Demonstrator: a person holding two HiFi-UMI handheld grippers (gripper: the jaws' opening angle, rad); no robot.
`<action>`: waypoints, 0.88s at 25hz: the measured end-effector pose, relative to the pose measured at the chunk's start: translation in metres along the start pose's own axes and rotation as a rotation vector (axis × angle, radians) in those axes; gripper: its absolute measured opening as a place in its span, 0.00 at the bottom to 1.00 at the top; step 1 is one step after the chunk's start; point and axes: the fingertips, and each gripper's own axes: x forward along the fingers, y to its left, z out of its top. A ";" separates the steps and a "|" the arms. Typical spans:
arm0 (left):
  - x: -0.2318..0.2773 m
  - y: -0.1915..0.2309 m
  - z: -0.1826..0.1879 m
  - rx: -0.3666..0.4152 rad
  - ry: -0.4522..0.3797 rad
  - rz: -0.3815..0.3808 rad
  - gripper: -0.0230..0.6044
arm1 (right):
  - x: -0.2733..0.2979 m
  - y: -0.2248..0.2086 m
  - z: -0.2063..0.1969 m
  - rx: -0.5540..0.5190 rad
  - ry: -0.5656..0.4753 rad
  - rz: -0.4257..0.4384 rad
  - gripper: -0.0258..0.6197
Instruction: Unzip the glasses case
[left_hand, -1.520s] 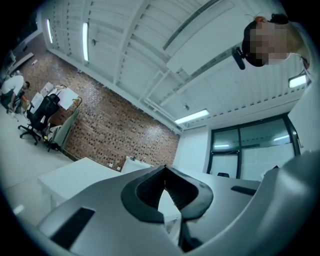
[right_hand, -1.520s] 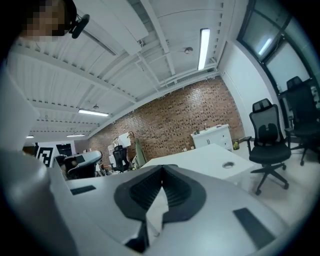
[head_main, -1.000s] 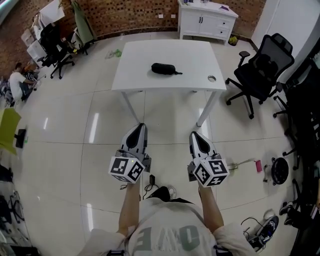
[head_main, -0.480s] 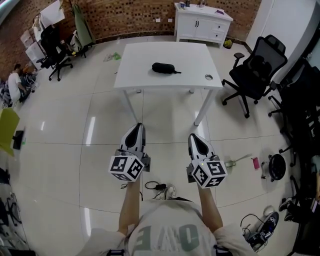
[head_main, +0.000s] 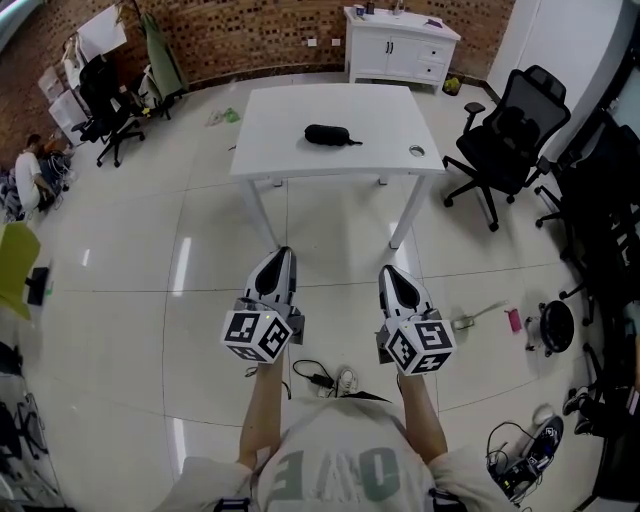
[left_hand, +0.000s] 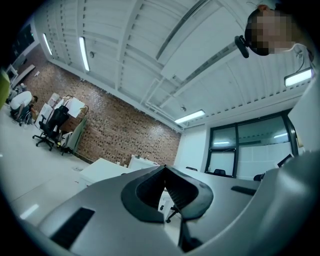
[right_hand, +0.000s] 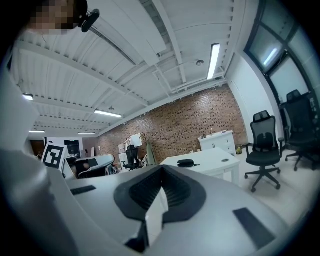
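A black glasses case (head_main: 329, 134) lies on the white table (head_main: 400, 150) far ahead of me; in the right gripper view the glasses case (right_hand: 186, 163) shows small on the table top. My left gripper (head_main: 277, 255) and right gripper (head_main: 392, 272) hang side by side over the floor, well short of the table. Both are shut with nothing between their jaws. In the left gripper view the left gripper (left_hand: 164, 170) points level toward the table and hides the case.
A black office chair (head_main: 512, 140) stands right of the table, a white cabinet (head_main: 400, 45) behind it. Cables and a shoe (head_main: 335, 380) lie on the tiled floor near my feet. More chairs (head_main: 105, 95) and a seated person (head_main: 30, 172) are at the far left.
The whole view has slid a little: the table and case sit slightly higher and farther in the head view. Both grippers keep their pose and stay shut.
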 end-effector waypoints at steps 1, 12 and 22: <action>-0.001 0.000 0.000 0.002 0.001 0.001 0.04 | 0.000 0.000 0.000 0.000 0.000 -0.001 0.04; -0.011 0.002 -0.004 0.000 0.012 0.004 0.04 | -0.004 0.006 -0.004 -0.028 0.006 -0.014 0.04; -0.009 0.002 -0.004 -0.006 0.008 0.006 0.04 | -0.004 0.003 0.000 -0.035 -0.008 -0.011 0.04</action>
